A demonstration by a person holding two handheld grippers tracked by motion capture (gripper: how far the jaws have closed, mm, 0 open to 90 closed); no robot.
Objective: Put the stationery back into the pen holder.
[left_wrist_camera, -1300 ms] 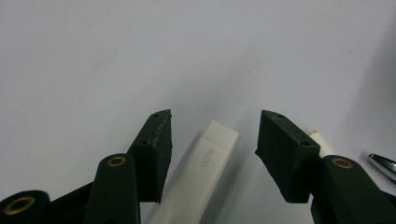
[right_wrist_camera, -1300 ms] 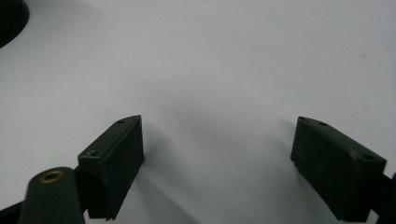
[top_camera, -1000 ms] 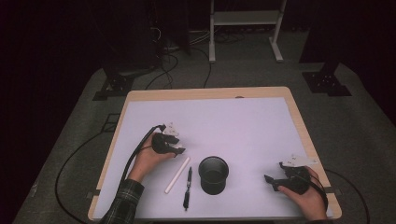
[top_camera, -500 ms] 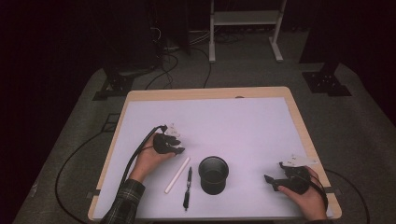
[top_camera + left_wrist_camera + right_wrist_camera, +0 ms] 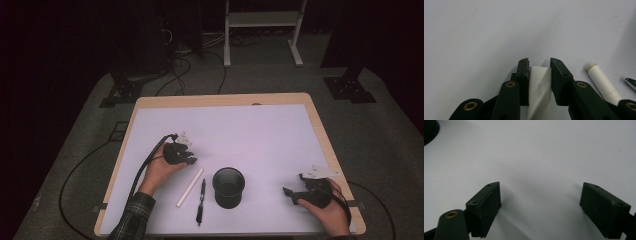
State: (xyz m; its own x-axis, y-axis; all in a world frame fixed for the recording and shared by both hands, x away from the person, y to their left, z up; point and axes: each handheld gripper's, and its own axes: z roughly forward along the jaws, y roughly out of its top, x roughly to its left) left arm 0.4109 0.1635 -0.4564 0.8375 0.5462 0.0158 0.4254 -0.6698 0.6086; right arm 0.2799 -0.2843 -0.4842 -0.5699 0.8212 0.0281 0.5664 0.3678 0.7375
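A round black cup [image 5: 228, 186] with a dull mesh-like wall stands upright on the pale, smooth surface [image 5: 240, 130], which has a light wooden rim. Just left of the cup lies a slim black pen [image 5: 200, 200] with a shiny metal tip, and left of the pen a plain white cylinder [image 5: 190, 187] with a cream-coloured end, both lying flat and roughly parallel, apart from each other. Farther left of the cup, beyond the cylinder, the left tongs [image 5: 538, 65] are clamped on a white, flat-sided rectangular block [image 5: 539, 85] with faint raised lettering; the matte black jaws press its two long sides. The left hand [image 5: 159, 171] wraps the tool from behind, its forearm in a plaid sleeve [image 5: 131, 220] reaching in from the near edge. To the right of the cup and well apart from it, the right tongs [image 5: 540, 202] are spread wide with nothing between the jaws, low over the bare surface. The right hand [image 5: 327, 210] grips that tool from behind, jaws pointing toward the cup.
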